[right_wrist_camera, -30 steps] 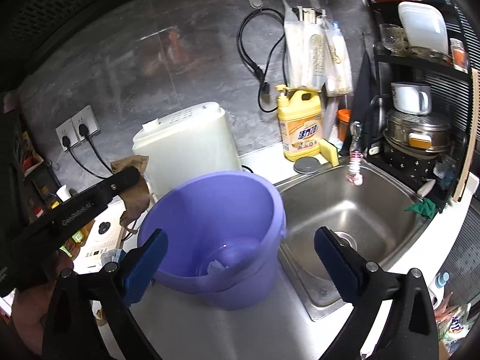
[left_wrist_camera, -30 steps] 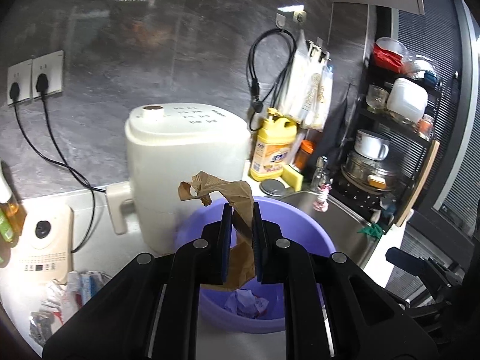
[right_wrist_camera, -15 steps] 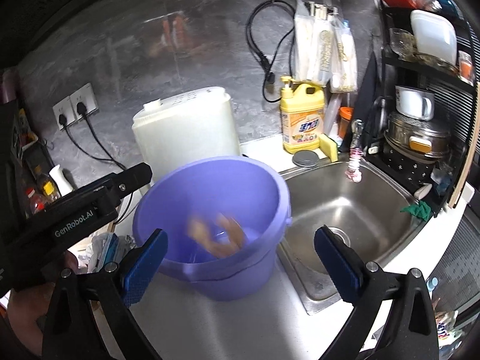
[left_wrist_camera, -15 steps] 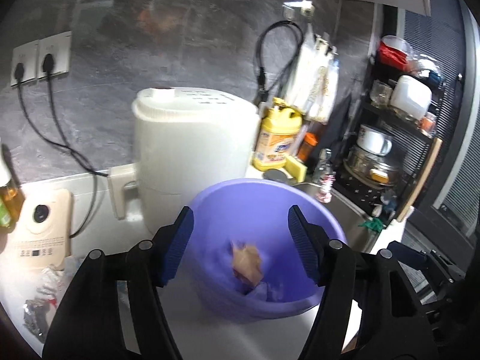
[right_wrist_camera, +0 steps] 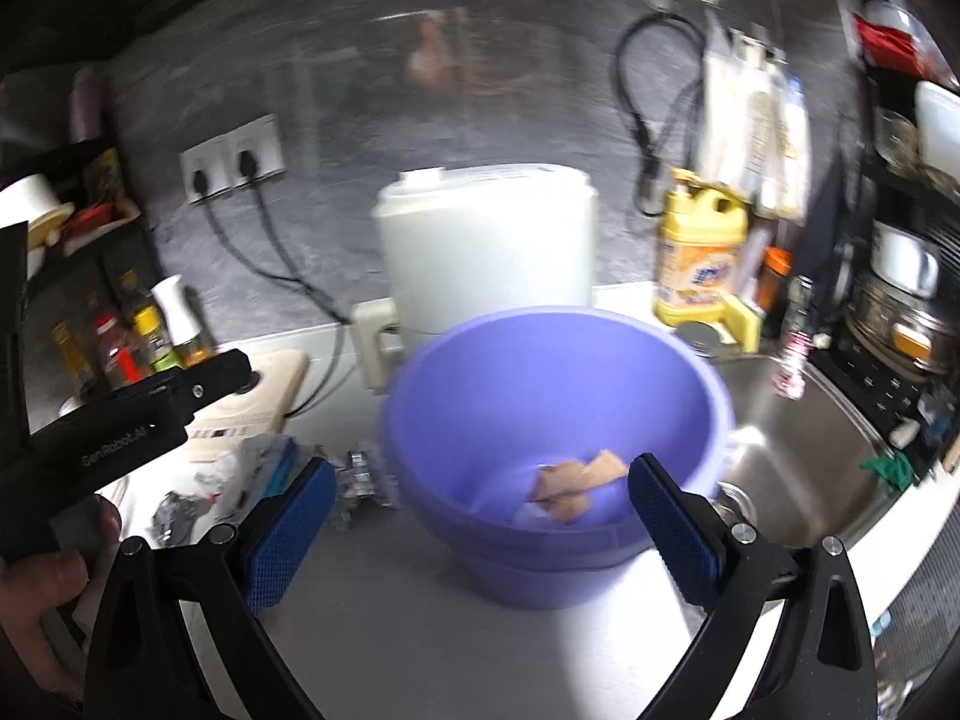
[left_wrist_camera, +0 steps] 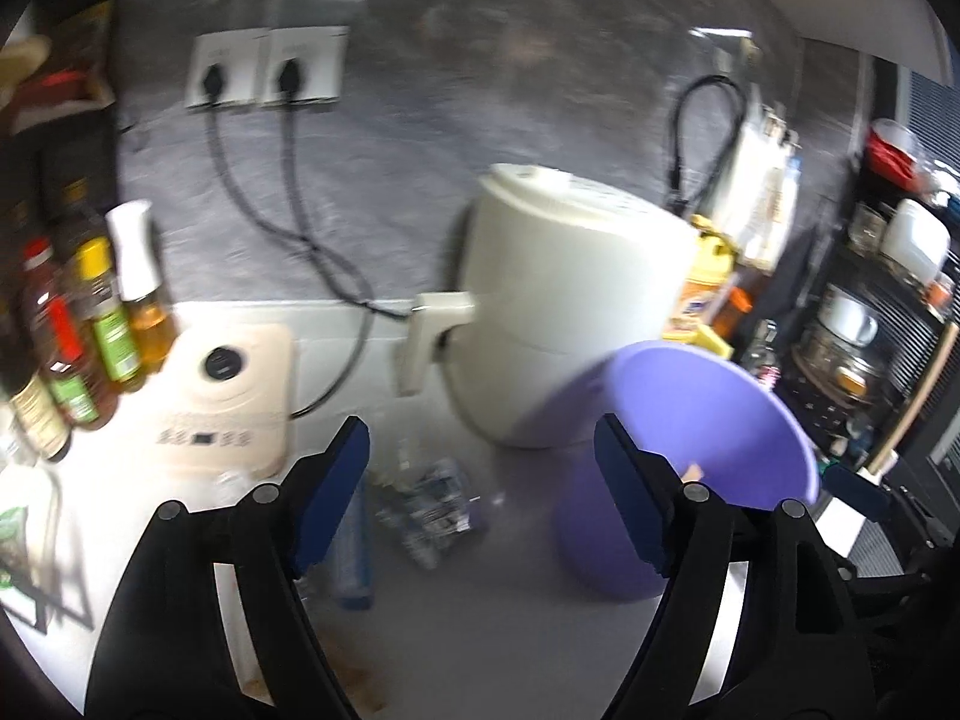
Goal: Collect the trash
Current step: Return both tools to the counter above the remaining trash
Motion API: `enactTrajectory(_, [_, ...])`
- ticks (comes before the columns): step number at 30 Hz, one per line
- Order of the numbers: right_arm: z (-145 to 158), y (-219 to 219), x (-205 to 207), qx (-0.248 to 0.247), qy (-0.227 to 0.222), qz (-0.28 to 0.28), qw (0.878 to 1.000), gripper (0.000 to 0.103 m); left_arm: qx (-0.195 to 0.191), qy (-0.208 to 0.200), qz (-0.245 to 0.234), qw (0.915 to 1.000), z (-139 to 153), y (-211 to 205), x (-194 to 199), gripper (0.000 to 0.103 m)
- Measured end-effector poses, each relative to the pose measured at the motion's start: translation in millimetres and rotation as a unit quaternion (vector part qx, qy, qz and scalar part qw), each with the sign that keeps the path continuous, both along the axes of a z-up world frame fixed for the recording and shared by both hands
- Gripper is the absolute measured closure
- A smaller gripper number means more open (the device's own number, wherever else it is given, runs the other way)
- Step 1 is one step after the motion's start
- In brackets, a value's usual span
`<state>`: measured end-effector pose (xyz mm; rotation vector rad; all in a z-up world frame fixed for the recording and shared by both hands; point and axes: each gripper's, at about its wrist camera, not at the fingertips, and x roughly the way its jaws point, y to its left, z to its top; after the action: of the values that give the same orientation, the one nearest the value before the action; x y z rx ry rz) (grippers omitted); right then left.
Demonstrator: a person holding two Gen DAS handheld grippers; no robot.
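Crumpled brown paper (right_wrist_camera: 573, 480) lies at the bottom of the purple bucket (right_wrist_camera: 540, 360), centre frame, just beyond the right gripper (right_wrist_camera: 480, 516), whose jaws gape empty. The left gripper (left_wrist_camera: 480, 480), jaws just opened wide with nothing between them, hangs over loose wrappers (left_wrist_camera: 432, 504) on the white counter (left_wrist_camera: 480, 630), the bucket at its right.

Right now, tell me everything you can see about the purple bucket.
The purple bucket looks like smooth plastic, round, wide-mouthed, tapering downward, with a raised band below the rim. It stands upright on the pale counter, in front of the white appliance, beside the sink. Inside lie crumpled brown paper and something pale underneath.
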<state>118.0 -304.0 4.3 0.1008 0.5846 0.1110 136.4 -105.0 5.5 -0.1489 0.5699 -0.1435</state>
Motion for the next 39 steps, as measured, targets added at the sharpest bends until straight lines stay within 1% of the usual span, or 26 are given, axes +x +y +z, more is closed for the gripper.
enactTrajectory(6, [-1, 40, -1, -0.009, -0.004, 0.056, 0.998, 0.008, 0.002, 0.009, 0.046, 0.9989, -6, 40, -19, 0.026])
enactTrajectory(11, [-7, 66, -7, 0.014, -0.006, 0.089, 0.996, 0.008, 0.008, 0.017, 0.075, 0.9970, -12, 69, -35, 0.026])
enactTrajectory(17, [-17, 92, -7, 0.031, 0.010, 0.110, 0.993, 0.008, 0.016, 0.033, 0.103, 0.9940, -23, 106, -56, 0.026])
enactTrajectory(26, [-42, 131, -12, 0.037, 0.045, 0.132, 0.990, 0.008, 0.020, 0.062, 0.119, 0.9907, -46, 140, -74, 0.026])
enactTrajectory(33, [-61, 150, -12, 0.019, 0.073, 0.140, 0.987, 0.008, 0.014, 0.087, 0.121, 0.9887, -68, 154, -75, 0.026])
enactTrajectory(37, [-74, 155, -9, 0.019, 0.095, 0.145, 0.985, 0.008, 0.014, 0.097, 0.126, 0.9871, -80, 160, -71, 0.026])
enactTrajectory(39, [-81, 159, -8, 0.015, 0.104, 0.148, 0.983, 0.011, 0.014, 0.102, 0.125, 0.9868, -85, 161, -67, 0.026])
